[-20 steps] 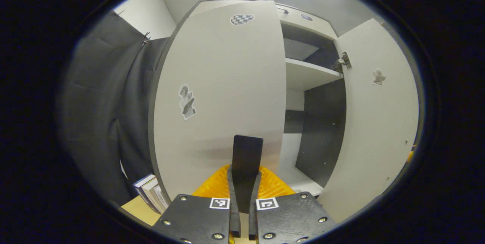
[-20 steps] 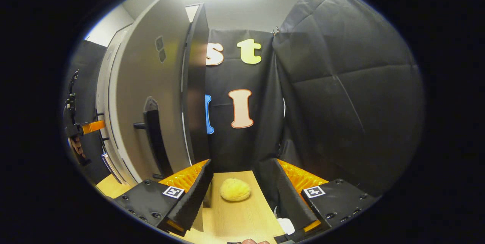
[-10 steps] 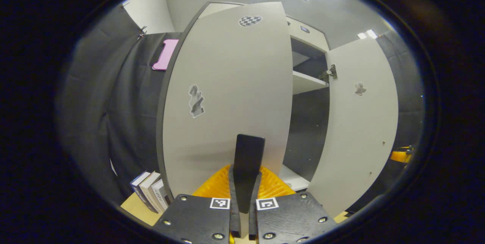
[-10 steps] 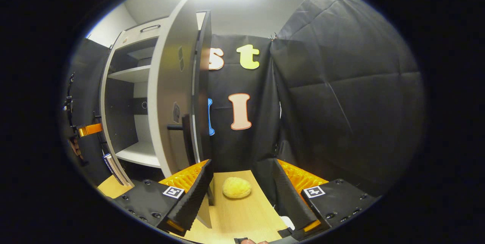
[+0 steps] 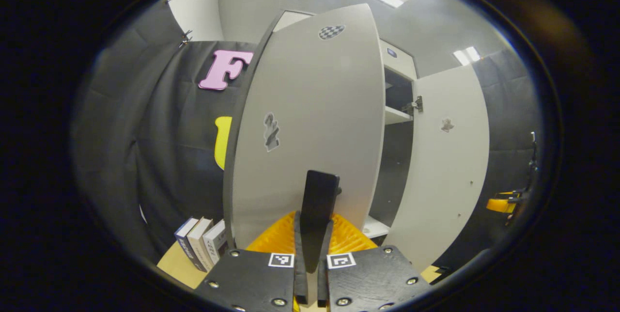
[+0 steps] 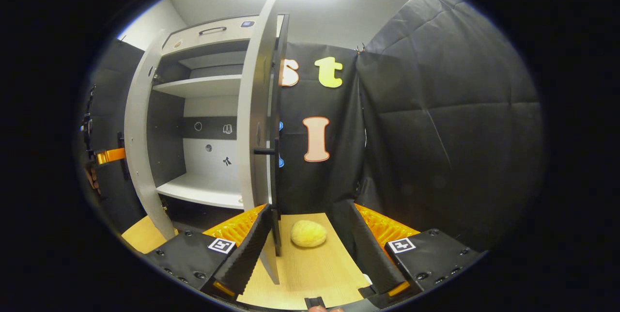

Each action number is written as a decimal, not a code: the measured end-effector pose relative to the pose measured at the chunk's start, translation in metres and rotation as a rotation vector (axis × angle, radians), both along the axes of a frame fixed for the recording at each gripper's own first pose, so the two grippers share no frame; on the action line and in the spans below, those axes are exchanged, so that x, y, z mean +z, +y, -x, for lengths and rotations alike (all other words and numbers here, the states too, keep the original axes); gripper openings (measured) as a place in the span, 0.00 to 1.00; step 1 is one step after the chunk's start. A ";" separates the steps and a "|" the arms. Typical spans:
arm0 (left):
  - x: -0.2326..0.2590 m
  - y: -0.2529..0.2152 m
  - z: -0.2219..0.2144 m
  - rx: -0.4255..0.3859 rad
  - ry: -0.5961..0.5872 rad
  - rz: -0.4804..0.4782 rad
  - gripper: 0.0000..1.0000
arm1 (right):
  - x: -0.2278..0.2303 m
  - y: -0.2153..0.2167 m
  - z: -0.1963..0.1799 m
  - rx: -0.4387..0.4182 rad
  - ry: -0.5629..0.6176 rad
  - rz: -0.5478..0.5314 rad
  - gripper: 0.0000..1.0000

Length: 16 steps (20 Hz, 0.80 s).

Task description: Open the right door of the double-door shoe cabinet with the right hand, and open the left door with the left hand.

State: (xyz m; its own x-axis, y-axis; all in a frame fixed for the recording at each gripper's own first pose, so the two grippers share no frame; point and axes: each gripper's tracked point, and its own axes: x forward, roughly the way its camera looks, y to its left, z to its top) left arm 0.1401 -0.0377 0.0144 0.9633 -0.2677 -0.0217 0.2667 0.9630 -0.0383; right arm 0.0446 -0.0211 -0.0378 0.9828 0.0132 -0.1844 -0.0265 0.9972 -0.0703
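A: Start at the left tool (image 5: 310, 234); how do its fingers stand?

B: Pressed narrow on the dark handle (image 5: 317, 200) of the left door (image 5: 310, 123), which rises straight ahead between them; the grey door face spreads just beyond the tips, with a small sticker (image 5: 271, 131) up to the left and a checkered one (image 5: 331, 31) near its top edge.

A: And past that door?

B: To the right of the tool the cabinet interior (image 5: 395, 157) shows as a dark slot with a pale shelf (image 5: 396, 115); farther right stands the right door (image 5: 448, 166), swung out, its hinge (image 5: 411, 106) at the upper inner edge; low to the left of the tool a few books (image 5: 201, 244) stand on the worktop (image 5: 177, 268).

A: Now the right tool (image 6: 307, 249); is it gripping anything?

B: No; its fingers are spread wide with nothing between them; the left finger (image 6: 247, 249) sits just beside the lower edge of the right door (image 6: 259, 123), seen nearly edge-on, but I cannot tell whether it touches; that door's handle (image 6: 276, 181) runs down just above the finger.

A: What lies ahead of it?

B: A round yellow object (image 6: 308, 233) on the wooden worktop (image 6: 310, 273), between the fingers and a little beyond them; to the left, the open shoe cabinet (image 6: 193, 123) with two pale shelves; at the far left, the left door (image 6: 138, 157) seen from inside, and beyond it the other tool (image 6: 109, 156).
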 end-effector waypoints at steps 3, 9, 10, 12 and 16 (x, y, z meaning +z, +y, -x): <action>0.002 0.020 0.012 0.033 -0.008 -0.012 0.10 | -0.003 0.007 0.010 0.001 0.009 -0.015 1.00; 0.010 0.079 0.029 0.155 0.005 -0.019 0.09 | -0.006 0.012 0.014 0.005 0.024 -0.016 0.98; 0.012 0.090 0.030 0.174 -0.003 -0.030 0.08 | -0.007 0.013 0.015 0.006 0.024 -0.014 0.98; 0.013 0.122 0.029 0.244 0.001 -0.059 0.01 | -0.007 0.014 0.013 0.007 0.024 -0.015 0.98; 0.014 0.147 0.023 0.228 0.017 0.015 0.02 | -0.007 0.014 0.009 0.007 0.019 -0.026 0.98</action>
